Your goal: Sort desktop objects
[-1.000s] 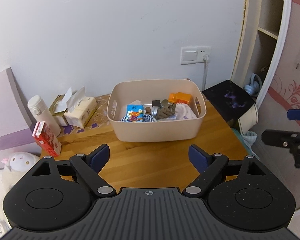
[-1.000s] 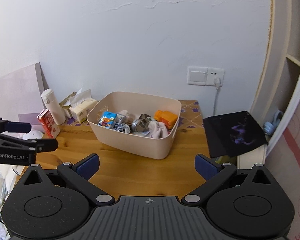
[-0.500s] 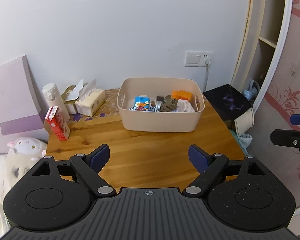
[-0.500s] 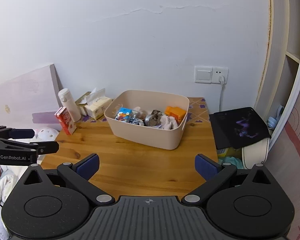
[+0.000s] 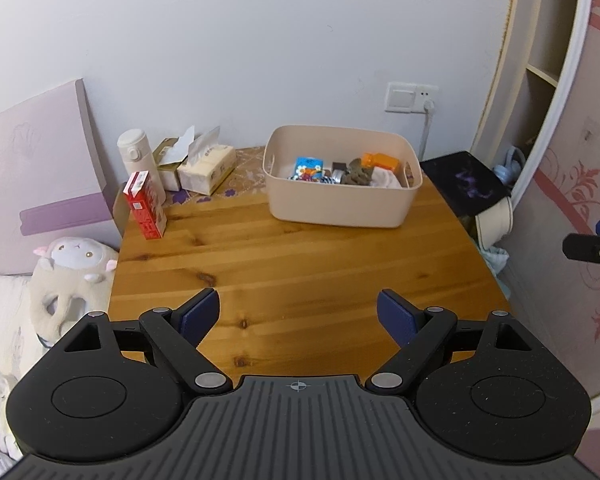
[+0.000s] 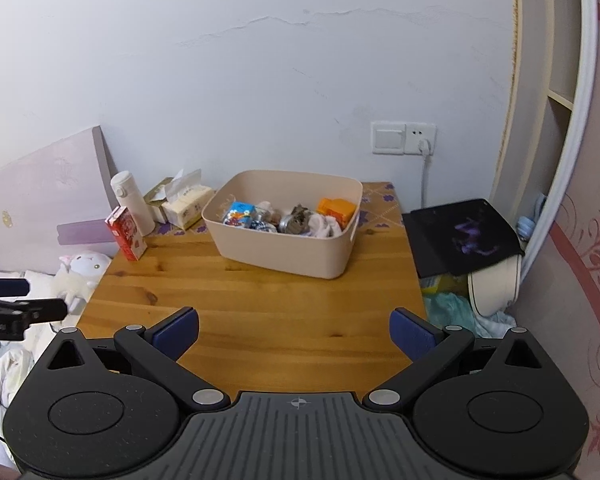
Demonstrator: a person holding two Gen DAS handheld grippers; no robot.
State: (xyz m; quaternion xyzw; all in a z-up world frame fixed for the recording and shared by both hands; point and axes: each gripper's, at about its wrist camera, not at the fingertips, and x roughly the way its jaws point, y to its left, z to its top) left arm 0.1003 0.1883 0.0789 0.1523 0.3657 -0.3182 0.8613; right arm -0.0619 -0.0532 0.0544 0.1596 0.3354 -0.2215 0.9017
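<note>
A: How do the grippers stand?

B: The left gripper (image 5: pixel 299 314) has its blue pads spread wide with only bare wood between them. The right gripper (image 6: pixel 294 334) is the same, pads apart and gripping nothing. Both hang over the near edge of the table (image 5: pixel 300 264), tilted down toward it.

A: Can each see the other?

B: Yes. The right one pokes in at the right border of the left view, and the left one at the left border of the right view.

A: And the things to sort?

B: They lie in the beige bin (image 5: pixel 342 208) toward the back of the table, well apart from both grippers: a blue picture carton (image 5: pixel 309 168), an orange box (image 5: pixel 382 161), a grey-brown toy (image 5: pixel 356 174), a white cloth (image 5: pixel 386 179), and some small metal pieces I cannot make out.

A: Anything outside the bin?

B: At the back left corner, a red carton (image 5: pixel 145 210) stands upright at the edge, a white bottle (image 5: pixel 135 162) just behind it, and two tissue boxes (image 5: pixel 206 168) beside that. A plush sheep (image 5: pixel 74 268) sits off the table's left side. A dark pad (image 5: pixel 466 182) lies off the right side.
</note>
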